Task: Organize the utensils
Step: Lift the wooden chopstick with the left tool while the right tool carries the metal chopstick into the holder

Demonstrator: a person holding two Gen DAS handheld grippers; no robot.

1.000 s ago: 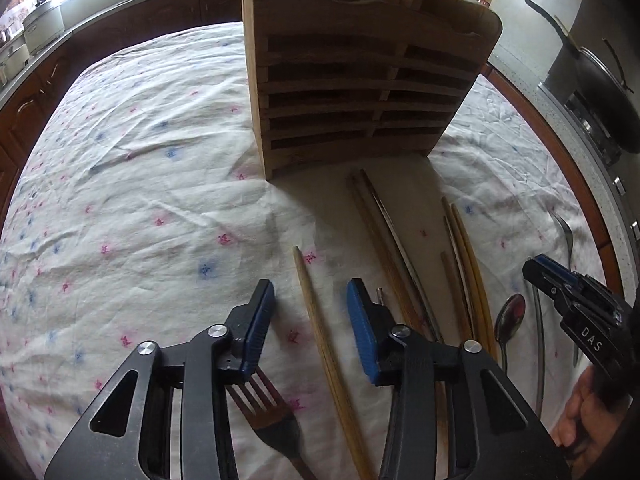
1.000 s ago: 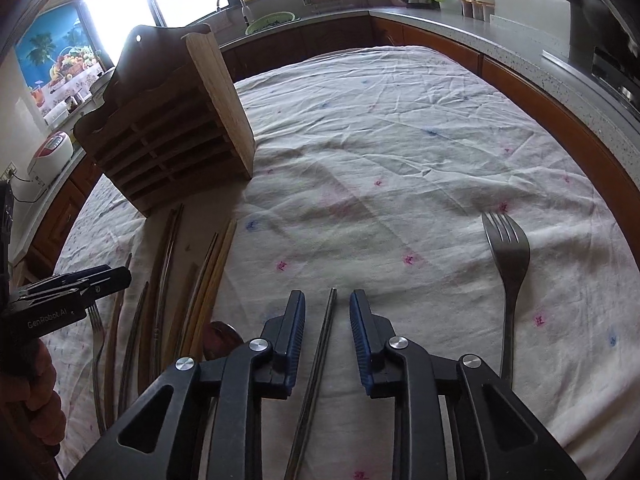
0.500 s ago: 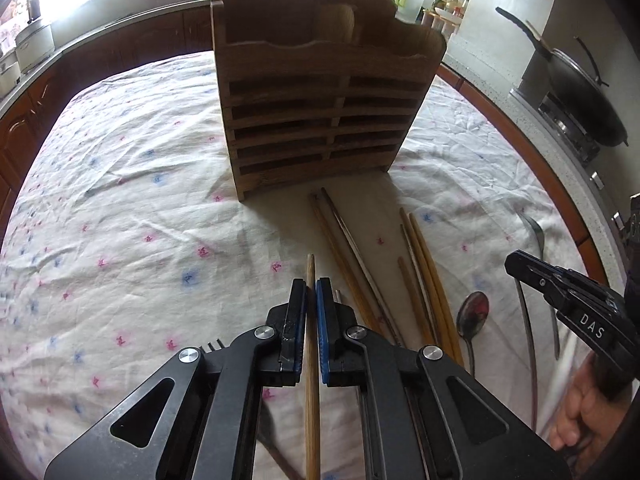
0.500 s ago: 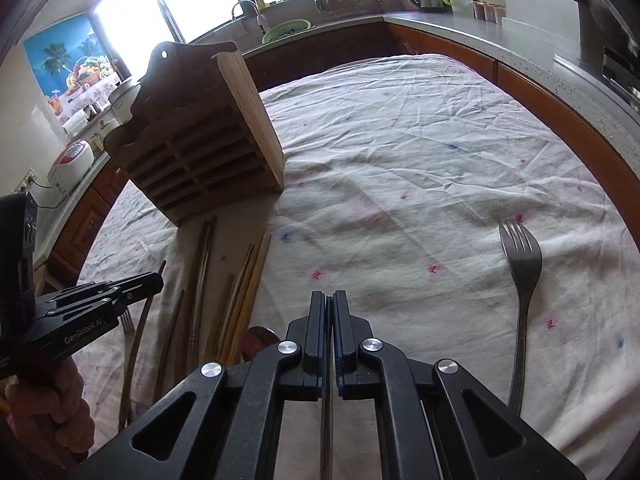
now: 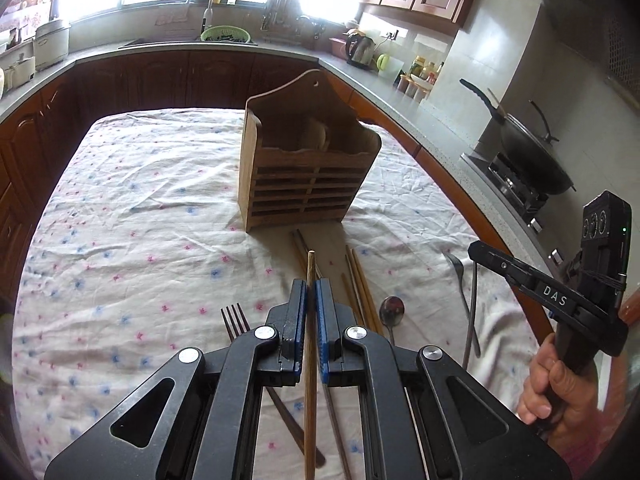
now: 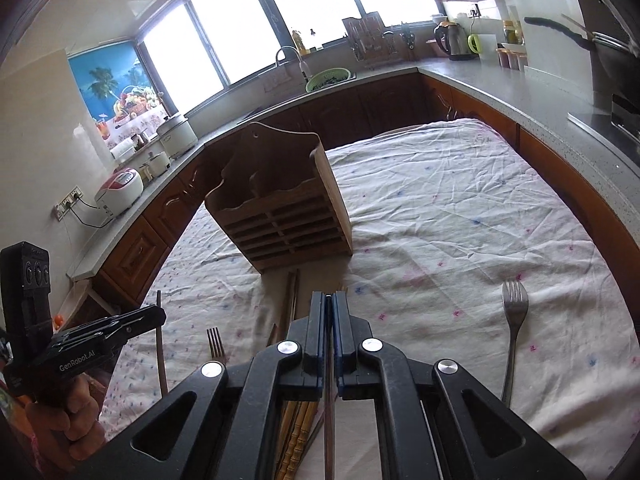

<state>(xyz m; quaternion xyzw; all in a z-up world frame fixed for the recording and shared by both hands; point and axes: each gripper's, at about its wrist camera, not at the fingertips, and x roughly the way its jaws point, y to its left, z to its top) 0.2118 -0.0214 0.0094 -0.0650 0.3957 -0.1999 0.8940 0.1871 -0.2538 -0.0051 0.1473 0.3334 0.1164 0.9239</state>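
We've got a wooden chopstick [image 5: 310, 320] pinched in our left gripper [image 5: 311, 300], and our right gripper [image 6: 329, 316] is clamped on a thin dark stick [image 6: 329, 412], probably a metal chopstick, though the view is poor. Both sticks are held near one end, so either could swivel or slip on the way to the wooden holder [image 5: 304, 172], which stands upright on the tablecloth [image 5: 132, 216] ahead. Its tall back board and narrow pockets could catch a tilted tip. More chopsticks [image 5: 362, 284], a spoon [image 5: 391, 312] and forks [image 6: 514, 320] lie loose below; nothing blocks the path.
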